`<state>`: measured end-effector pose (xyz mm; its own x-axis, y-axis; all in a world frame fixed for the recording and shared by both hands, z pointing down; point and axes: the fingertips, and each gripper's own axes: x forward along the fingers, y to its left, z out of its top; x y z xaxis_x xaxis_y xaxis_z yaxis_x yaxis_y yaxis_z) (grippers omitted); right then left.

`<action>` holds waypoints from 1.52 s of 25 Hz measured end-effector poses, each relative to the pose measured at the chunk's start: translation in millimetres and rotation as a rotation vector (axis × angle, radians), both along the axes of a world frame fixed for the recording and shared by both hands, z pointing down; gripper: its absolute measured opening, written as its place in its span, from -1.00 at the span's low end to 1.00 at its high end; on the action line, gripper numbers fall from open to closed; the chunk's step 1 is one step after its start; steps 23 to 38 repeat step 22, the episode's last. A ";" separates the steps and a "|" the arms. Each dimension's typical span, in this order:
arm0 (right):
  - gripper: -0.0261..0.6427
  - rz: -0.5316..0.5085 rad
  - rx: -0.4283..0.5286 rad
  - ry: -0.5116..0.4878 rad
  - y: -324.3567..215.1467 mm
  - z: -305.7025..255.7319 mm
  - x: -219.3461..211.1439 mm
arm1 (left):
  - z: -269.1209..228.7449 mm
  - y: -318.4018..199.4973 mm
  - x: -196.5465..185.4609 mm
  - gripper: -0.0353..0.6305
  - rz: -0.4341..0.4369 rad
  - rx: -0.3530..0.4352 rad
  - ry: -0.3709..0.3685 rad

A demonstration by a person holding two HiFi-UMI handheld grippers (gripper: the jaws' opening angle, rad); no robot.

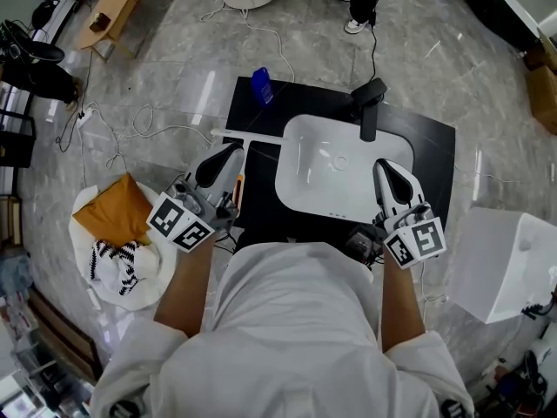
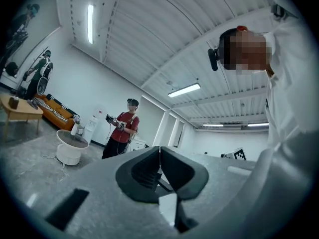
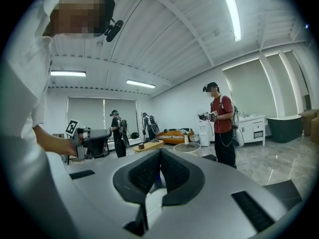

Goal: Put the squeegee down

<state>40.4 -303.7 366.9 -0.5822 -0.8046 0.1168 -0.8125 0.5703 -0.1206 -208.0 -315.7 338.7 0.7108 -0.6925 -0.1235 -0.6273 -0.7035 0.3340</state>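
Your left tongs point(image 2: 159, 149) are pressed together on nothing, and so are your right tongs point(image 3: 159, 153) (both cameras tip up toward the ceiling). The squeegee point(image 1: 243, 157) lies flat on the black tabletop point(image 1: 261, 111), at 9 o'clock of the white sink point(image 1: 300, 190). Its blade end is toward 12 o'clock, and it lies just beside your left tongs.

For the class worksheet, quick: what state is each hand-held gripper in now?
Left hand-held gripper: closed, holding nothing.
Right hand-held gripper: closed, holding nothing.
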 end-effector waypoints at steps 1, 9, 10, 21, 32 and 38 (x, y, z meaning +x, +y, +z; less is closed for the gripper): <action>-0.88 -0.006 0.001 -0.001 1.1 -0.1 -1.2 | 0.8 0.3 0.3 -0.84 0.003 -0.006 0.015; -0.88 -0.027 0.001 -0.011 1.0 1.9 -12.0 | 5.7 -1.1 3.8 -0.84 0.036 -0.017 0.071; -0.88 -0.029 -0.001 -0.011 0.9 3.1 -13.8 | 8.5 -1.5 2.9 -0.84 0.035 -0.021 0.070; -0.88 -0.037 -0.026 0.003 -2.1 15.9 -42.4 | 41.1 -16.2 -39.0 -0.84 -0.106 -0.095 0.009; -0.88 -0.038 -0.026 0.005 -2.5 16.8 -45.8 | 42.2 -17.1 -42.8 -0.84 -0.114 -0.094 0.001; -0.88 -0.038 -0.026 0.005 -2.5 16.8 -45.8 | 42.2 -17.1 -42.8 -0.84 -0.114 -0.094 0.001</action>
